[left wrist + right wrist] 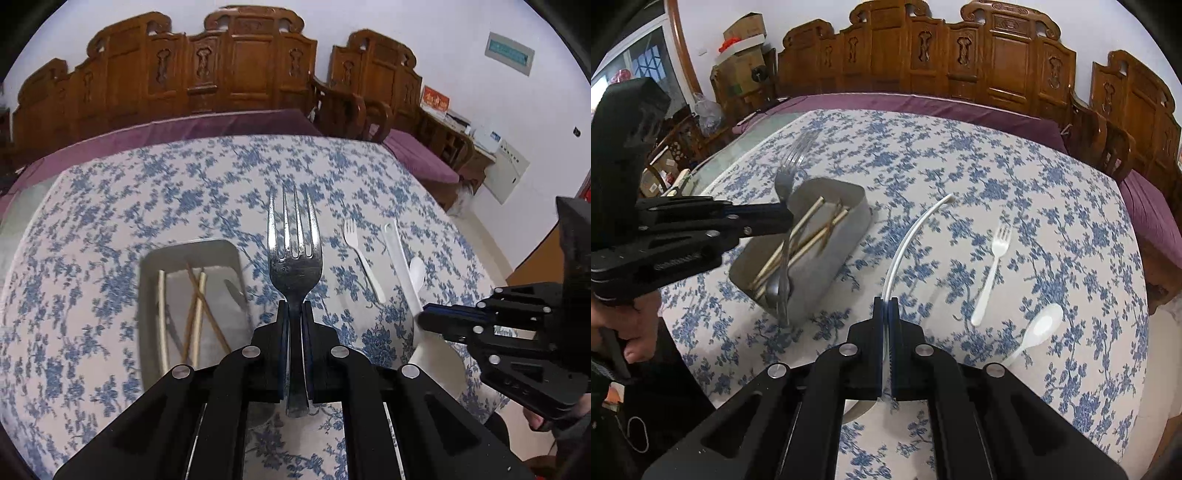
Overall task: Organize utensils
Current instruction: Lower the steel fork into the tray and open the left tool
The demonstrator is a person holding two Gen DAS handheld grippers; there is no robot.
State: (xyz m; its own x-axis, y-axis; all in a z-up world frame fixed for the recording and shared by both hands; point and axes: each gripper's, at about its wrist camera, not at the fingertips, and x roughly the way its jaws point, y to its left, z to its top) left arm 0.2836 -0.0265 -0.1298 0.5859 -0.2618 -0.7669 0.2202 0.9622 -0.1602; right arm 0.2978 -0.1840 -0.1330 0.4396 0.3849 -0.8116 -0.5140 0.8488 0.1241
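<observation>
While the left gripper [294, 308] is clamping its jaws tight on the neck of the metal fork [294, 251], tines sticking up toward the top middle of the left wrist view, the grey tray [192, 254] is sitting just left of it with the chopsticks [197, 314] already lying inside. In the right wrist view that fork is hanging over the tray's near end at left centre, so I'd guess the trick is lowering it lengthwise alongside the chopsticks instead of dropping it across them. The right gripper [885, 306] is also pinching shut, on a thin white plastic utensil [908, 236] that's curving up toward the middle of the frame; can't tell exactly what it is. Still waiting on the floral tablecloth [960, 155] over to the right are a white plastic fork [991, 273] and a white plastic spoon [1039, 326]. Both grippers are crowding toward the same tray, so they could bump.
</observation>
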